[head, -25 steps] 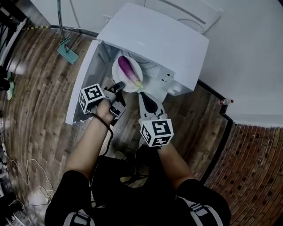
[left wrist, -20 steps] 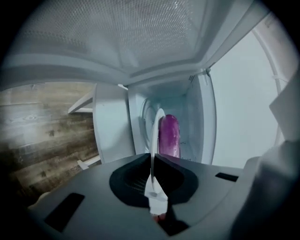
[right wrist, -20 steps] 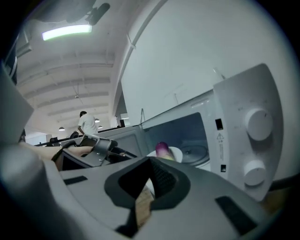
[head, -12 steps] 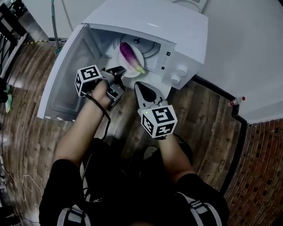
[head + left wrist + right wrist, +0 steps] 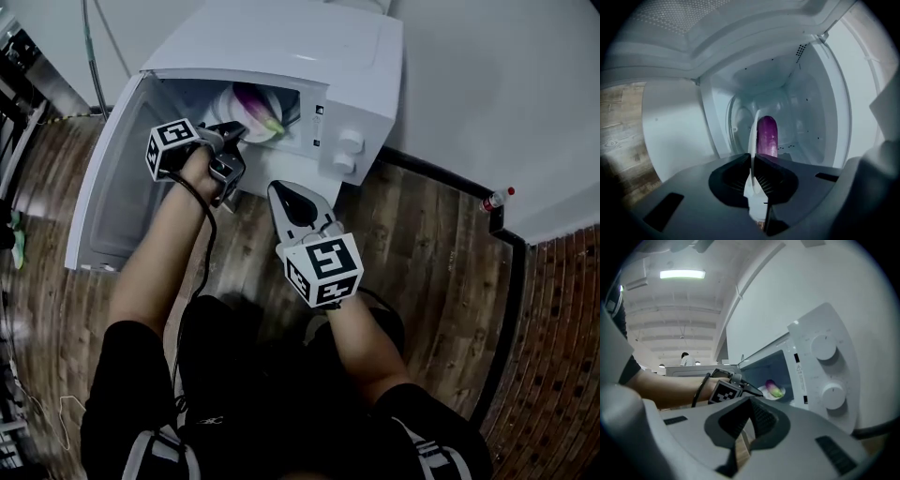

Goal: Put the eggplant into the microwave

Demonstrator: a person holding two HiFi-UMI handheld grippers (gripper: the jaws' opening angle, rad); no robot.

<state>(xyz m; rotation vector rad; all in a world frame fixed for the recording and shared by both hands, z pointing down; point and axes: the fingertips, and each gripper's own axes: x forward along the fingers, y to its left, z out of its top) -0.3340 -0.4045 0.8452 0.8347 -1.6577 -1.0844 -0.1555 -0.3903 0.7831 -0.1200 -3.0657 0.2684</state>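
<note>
A purple eggplant with a green stem lies on a white plate just inside the open white microwave. My left gripper is shut on the plate's near rim at the cavity mouth. In the left gripper view the plate stands edge-on between the jaws of my left gripper, with the eggplant behind it. My right gripper hangs shut and empty below the microwave's front. The right gripper view shows the eggplant inside the cavity, beyond the closed tips of my right gripper.
The microwave door hangs open to the left. Two round knobs sit on the control panel at the right. A small bottle with a red cap lies by the wall on the wooden floor. A person stands far off.
My left gripper has carried the plate with the eggplant further into the microwave cavity. The right gripper has sunk a little and stayed shut.
</note>
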